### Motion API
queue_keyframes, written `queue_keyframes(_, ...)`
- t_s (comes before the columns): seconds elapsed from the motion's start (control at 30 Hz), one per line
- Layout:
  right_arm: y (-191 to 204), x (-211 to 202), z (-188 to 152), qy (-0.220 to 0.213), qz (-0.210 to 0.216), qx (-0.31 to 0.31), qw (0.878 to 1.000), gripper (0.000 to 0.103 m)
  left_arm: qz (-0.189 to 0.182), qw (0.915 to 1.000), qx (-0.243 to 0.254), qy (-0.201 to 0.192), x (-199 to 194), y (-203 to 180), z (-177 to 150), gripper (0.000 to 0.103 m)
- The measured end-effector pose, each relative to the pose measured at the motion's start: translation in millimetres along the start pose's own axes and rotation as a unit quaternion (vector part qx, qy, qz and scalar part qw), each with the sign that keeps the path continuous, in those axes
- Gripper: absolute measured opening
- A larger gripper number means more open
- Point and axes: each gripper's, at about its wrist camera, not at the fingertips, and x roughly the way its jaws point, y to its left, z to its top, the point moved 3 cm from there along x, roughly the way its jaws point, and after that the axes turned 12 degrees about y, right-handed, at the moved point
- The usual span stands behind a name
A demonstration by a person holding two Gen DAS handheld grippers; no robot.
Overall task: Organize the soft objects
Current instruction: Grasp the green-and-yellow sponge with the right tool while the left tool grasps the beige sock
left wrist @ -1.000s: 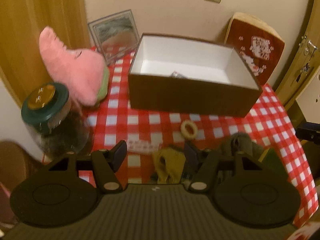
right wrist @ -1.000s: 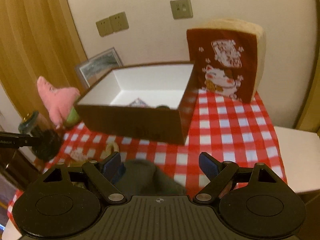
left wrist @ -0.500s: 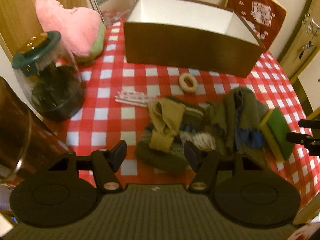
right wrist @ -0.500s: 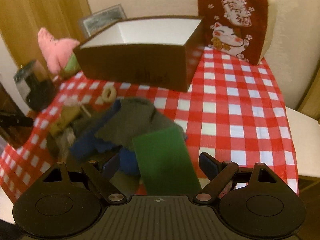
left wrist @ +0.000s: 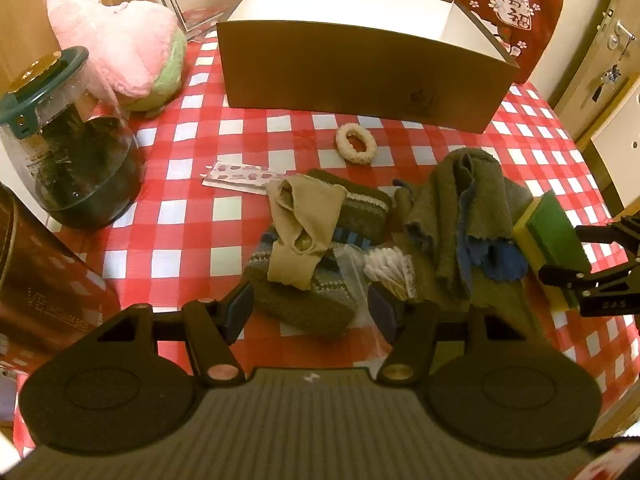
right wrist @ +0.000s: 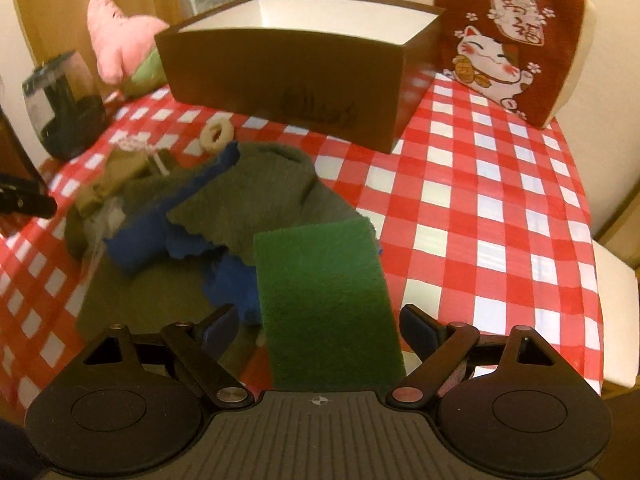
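Observation:
A heap of soft things lies on the red checked tablecloth (left wrist: pixel 192 216). My left gripper (left wrist: pixel 310 312) is open just above a grey-green knitted piece (left wrist: pixel 308 304) with a beige stocking (left wrist: pixel 300 232) draped over it. A bag of cotton swabs (left wrist: pixel 388 268) lies by its right finger. My right gripper (right wrist: pixel 316 328) is open, and the green-topped sponge (right wrist: pixel 324 300) lies between its fingers with the pads clear of it. An olive towel (right wrist: pixel 256 200) over a blue cloth (right wrist: pixel 136 240) lies beyond. The brown box (left wrist: pixel 360 68) with a white inside stands behind.
A pink plush (left wrist: pixel 116 48) and a glass jar with a green lid (left wrist: pixel 72 140) stand at the left. A cream scrunchie (left wrist: pixel 356 145) and a flat packet (left wrist: pixel 236 174) lie before the box. A red cat cushion (right wrist: pixel 504 40) leans at the back right. The table edge (right wrist: pixel 600 264) drops off at the right.
Both grippers have come down toward the table and tilted further down. The pile is nearer, and the sponge now sits between the right fingers. Neither pair of jaws has visibly changed.

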Motion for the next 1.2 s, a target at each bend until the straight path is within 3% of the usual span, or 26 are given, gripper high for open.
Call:
queue_keyframes(0.23, -1.2, 14.0, 3.2, 0.008, -0.026, -0.006, 1.000, 0.087, 0.009, 1.0000, 0.004, -0.001, 3.0, -0.2, 0.6, 0.061)
queue_keyframes(0.27, -1.8, 14.6, 3.3, 0.008, -0.028, -0.007, 1.000, 0.086, 0.009, 1.0000, 0.004, -0.001, 3.3, 0.2, 0.8, 0.061)
queue_keyframes(0.33, -2.6, 14.1, 2.9, 0.005, -0.027, -0.012, 1.000, 0.072, 0.010, 0.9999, 0.004, -0.001, 3.8, 0.3, 1.1, 0.060)
queue_keyframes(0.47, -2.9, 9.4, 0.7, -0.002, -0.021, -0.015, 1.000, 0.072, 0.011, 0.9999, 0.008, -0.002, 6.5, 1.3, 3.6, 0.060)
queue_keyframes(0.83, -34.5, -23.7, 5.9, -0.045, 0.004, 0.086, 0.995, 0.071, 0.010, 0.9995, 0.025, -0.019, 14.1, 2.9, 17.5, 0.060)
queue_keyframes(1.2, -59.3, -35.9, 12.6, -0.055, -0.008, 0.154, 0.987, 0.071, 0.005, 0.9990, 0.040, -0.019, 48.0, 9.0, 50.4, 0.060)
